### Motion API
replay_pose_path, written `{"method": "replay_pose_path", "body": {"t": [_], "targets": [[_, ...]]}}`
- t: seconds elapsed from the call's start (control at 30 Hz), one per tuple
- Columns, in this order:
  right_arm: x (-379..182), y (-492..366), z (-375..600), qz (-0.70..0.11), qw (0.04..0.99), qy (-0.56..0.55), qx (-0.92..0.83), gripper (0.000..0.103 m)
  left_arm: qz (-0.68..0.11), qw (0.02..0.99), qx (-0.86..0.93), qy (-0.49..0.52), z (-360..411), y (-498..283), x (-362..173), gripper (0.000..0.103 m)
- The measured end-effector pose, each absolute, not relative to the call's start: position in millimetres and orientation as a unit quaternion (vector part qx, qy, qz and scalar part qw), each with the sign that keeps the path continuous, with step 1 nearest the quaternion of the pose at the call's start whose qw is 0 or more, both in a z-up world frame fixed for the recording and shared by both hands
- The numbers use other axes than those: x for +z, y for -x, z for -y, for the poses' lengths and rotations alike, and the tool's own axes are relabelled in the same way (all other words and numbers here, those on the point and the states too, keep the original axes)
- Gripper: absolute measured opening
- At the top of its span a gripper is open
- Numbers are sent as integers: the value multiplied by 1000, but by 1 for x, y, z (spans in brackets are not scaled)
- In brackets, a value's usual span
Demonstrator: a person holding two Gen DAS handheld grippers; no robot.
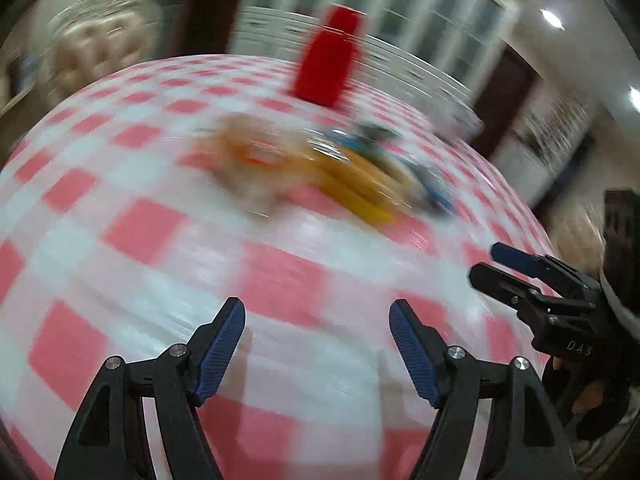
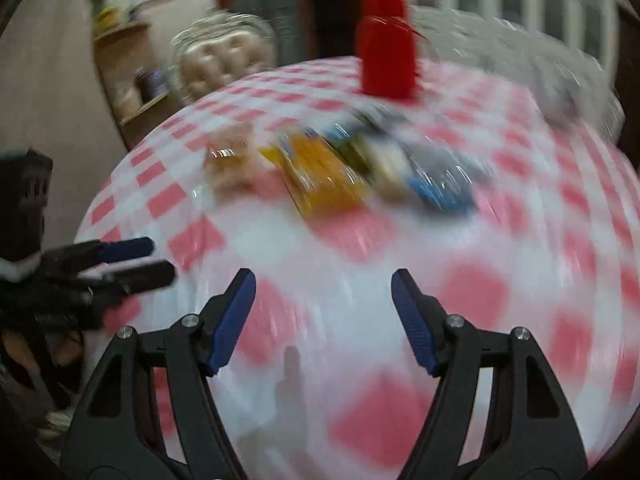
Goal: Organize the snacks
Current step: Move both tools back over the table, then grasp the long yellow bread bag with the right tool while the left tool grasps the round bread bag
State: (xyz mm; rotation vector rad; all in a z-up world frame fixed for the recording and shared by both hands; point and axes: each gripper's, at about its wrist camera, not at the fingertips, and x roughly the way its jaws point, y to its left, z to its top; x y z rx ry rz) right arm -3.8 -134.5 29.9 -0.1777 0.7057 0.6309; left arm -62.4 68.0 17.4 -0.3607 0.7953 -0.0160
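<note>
Step in hand: by my reading, the approach. Both views are heavily smeared and neither tool holds anything, so no snack seems to have been picked up for sorting.
Left gripper: released, jaws spread wide with only tablecloth between them, on the near side of the snack pile.
Right gripper: likewise released and empty, jaws wide apart, also on the near side of the pile; the two tools sit side by side, apart from each other.
Snack pile: loose packets bunched together on the checked tablecloth, just in front of the red bottle and well ahead of both tools.
Count of snacks: about four, though blur makes this uncertain: one pale orange-marked packet at the left of the pile, one yellow packet in the middle, one dark green-and-cream one beside it, one blue packet at the right.
Count of other things: one red bottle; one clear container to the right of the bottle, its form too blurred to name further.
Next move calls for: probably settling one tool over a single edge packet, with the jaws straddling it before closing, so neighbours are not dragged along.
</note>
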Motion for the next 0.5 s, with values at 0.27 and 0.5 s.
{"method": "replay_pose_path", "body": {"t": [0.27,0.5], "targets": [[22,-90,41,-362,853,152,345,74,-364,902,51,225,-125,40,15,82],[-7,-112,29,-389,831,199,344,73,-359,900,50,241,-125,7,25,82]]}}
